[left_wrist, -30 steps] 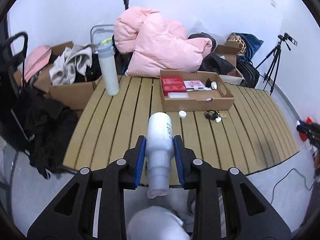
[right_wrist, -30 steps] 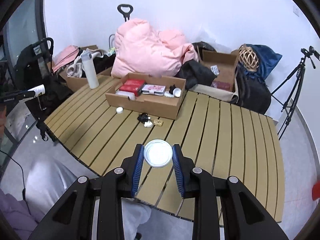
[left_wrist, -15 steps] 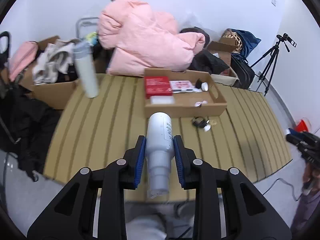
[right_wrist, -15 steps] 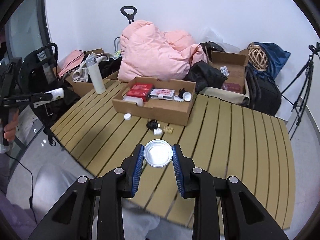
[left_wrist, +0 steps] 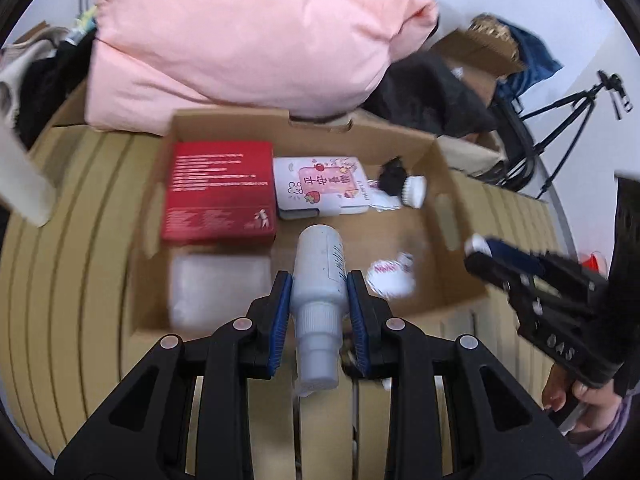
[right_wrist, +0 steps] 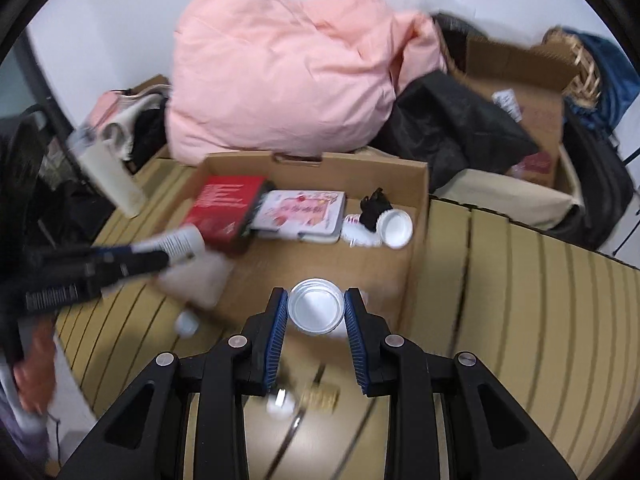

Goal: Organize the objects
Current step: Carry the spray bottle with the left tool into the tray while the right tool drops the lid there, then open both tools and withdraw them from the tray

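Note:
My left gripper (left_wrist: 319, 288) is shut on a white bottle (left_wrist: 319, 276) and holds it lying along the fingers, over the front part of the open cardboard box (left_wrist: 444, 168). My right gripper (right_wrist: 316, 307) is shut on a round white lid (right_wrist: 317, 306) over the box's front right part (right_wrist: 418, 200). The box holds a red box (left_wrist: 220, 190), a pink-printed white pack (left_wrist: 320, 186), a clear plastic case (left_wrist: 220, 288), a black item with a white cap (left_wrist: 404, 184) and a small white packet (left_wrist: 390, 278). The left gripper with the bottle also shows in the right wrist view (right_wrist: 176, 246).
A pink duvet (left_wrist: 240, 36) is piled behind the box. A tall white bottle (right_wrist: 110, 172) stands at the table's left. Small items, a white cap (right_wrist: 186, 324) and a gold piece (right_wrist: 320, 396), lie on the slatted table (right_wrist: 520, 300) in front of the box. A tripod (left_wrist: 568, 116) stands at the right.
Both grippers have moved forward from the table's near edge to over the cardboard box, still holding the bottle and the lid. The views are motion-blurred.

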`<move>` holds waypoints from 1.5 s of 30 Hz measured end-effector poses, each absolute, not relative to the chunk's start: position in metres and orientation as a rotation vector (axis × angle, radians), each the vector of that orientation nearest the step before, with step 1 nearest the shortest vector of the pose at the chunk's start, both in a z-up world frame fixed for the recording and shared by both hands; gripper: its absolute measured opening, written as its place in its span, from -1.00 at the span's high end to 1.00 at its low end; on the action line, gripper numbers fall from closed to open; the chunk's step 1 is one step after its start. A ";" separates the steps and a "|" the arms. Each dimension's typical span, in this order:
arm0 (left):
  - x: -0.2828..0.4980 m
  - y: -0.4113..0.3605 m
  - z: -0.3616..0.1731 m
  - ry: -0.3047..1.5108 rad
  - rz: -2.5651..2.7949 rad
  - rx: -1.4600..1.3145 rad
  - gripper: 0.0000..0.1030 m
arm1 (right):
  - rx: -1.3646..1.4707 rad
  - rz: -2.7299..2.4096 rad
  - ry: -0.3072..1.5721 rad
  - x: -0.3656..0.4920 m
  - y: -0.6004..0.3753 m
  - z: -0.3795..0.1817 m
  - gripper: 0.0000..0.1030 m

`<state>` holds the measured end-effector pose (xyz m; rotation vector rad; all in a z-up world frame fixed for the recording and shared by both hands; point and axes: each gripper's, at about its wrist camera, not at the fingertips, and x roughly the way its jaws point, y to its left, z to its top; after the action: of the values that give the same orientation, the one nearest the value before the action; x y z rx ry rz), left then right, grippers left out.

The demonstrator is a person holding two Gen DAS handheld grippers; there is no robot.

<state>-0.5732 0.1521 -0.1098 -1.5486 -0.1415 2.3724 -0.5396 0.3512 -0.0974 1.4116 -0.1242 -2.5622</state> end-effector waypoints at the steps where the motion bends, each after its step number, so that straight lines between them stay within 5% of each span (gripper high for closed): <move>1: -0.582 0.156 -0.121 -0.136 2.359 -1.566 0.52 | 1.434 -2.561 -0.121 -0.555 0.351 -0.107 0.39; 7: -0.602 0.165 -0.152 -0.134 2.308 -1.567 0.47 | 1.546 -2.535 -0.149 -0.620 0.352 -0.153 0.38; 10: -0.601 0.165 -0.148 -0.087 2.324 -1.521 0.12 | 1.576 -2.523 -0.135 -0.636 0.351 -0.166 0.35; 12: -0.599 0.161 -0.138 -0.070 2.350 -1.478 0.04 | 1.565 -2.536 -0.124 -0.637 0.351 -0.165 0.19; 14: -0.595 0.154 -0.127 -0.075 2.367 -1.451 -0.09 | 1.542 -2.547 -0.128 -0.634 0.352 -0.158 -0.29; 18: -0.580 0.134 -0.091 -0.022 2.426 -1.405 -0.16 | 1.476 -2.582 -0.123 -0.610 0.354 -0.126 -0.38; 31: -0.401 0.019 0.042 0.202 2.595 -1.279 -0.45 | 1.234 -2.661 0.035 -0.389 0.370 0.028 -0.38; 40: -0.252 -0.044 0.050 0.229 2.683 -1.257 -0.80 | 1.180 -2.736 0.149 -0.209 0.347 0.051 -0.52; 45: -0.214 -0.051 0.063 0.218 2.714 -1.184 -0.81 | 1.170 -2.713 0.163 -0.174 0.332 0.052 -0.53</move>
<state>-0.2145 -0.0506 0.0626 -1.1836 0.2177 2.7136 -0.1744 0.3318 0.0517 1.1699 0.1627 -2.7134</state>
